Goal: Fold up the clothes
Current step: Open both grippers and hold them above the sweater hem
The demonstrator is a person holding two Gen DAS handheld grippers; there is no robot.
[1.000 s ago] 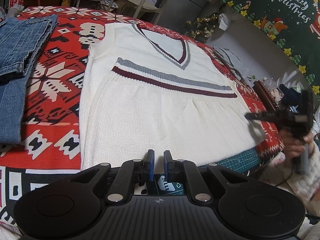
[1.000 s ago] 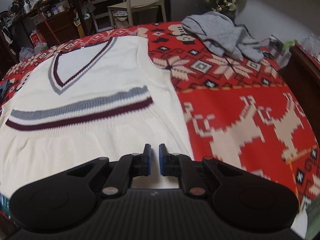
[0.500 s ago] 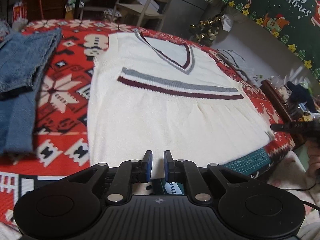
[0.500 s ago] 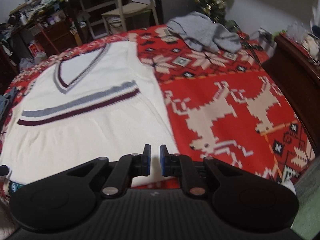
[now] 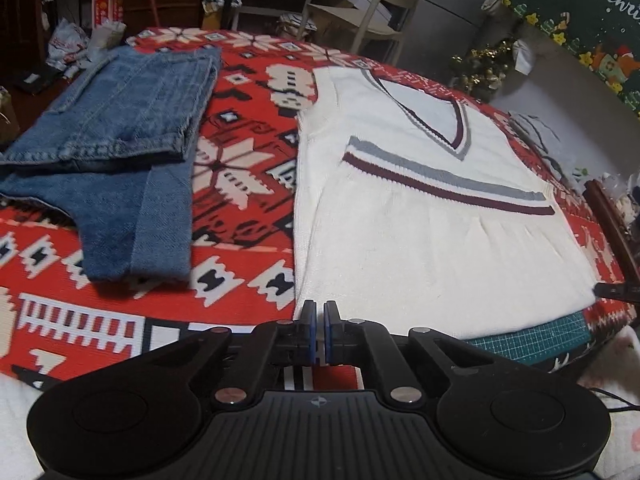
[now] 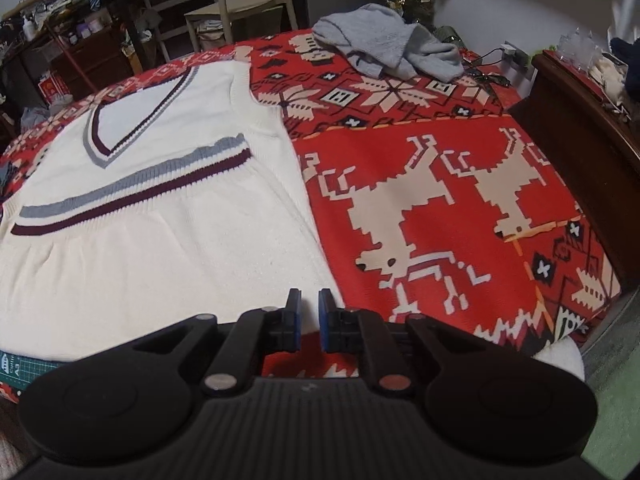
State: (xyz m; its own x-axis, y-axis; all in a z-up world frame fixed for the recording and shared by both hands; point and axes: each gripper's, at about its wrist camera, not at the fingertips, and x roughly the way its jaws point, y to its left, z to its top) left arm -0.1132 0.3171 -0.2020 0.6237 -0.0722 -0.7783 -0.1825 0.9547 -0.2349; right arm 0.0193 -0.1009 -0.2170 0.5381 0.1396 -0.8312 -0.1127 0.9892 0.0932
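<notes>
A white knit vest (image 5: 420,216) with grey and maroon stripes and a V-neck lies flat on the red patterned cloth (image 5: 248,184); it also shows in the right wrist view (image 6: 160,220). My left gripper (image 5: 319,312) is shut with nothing between its fingers and hovers at the vest's near left hem corner. My right gripper (image 6: 309,304) stands at the vest's near right hem corner, its fingers a narrow gap apart with nothing between them. Its tip (image 5: 612,291) shows at the right edge of the left wrist view.
Folded blue jeans (image 5: 120,152) lie left of the vest. A crumpled grey garment (image 6: 384,44) lies at the table's far right. A green cutting mat (image 5: 532,340) peeks out under the cloth's front edge. A dark wooden cabinet (image 6: 580,140) stands to the right. Chairs and cluttered shelves stand behind.
Both grippers have moved outward along the hem, the left one to the left corner, the right one to the right corner. The left fingers have closed a little.
</notes>
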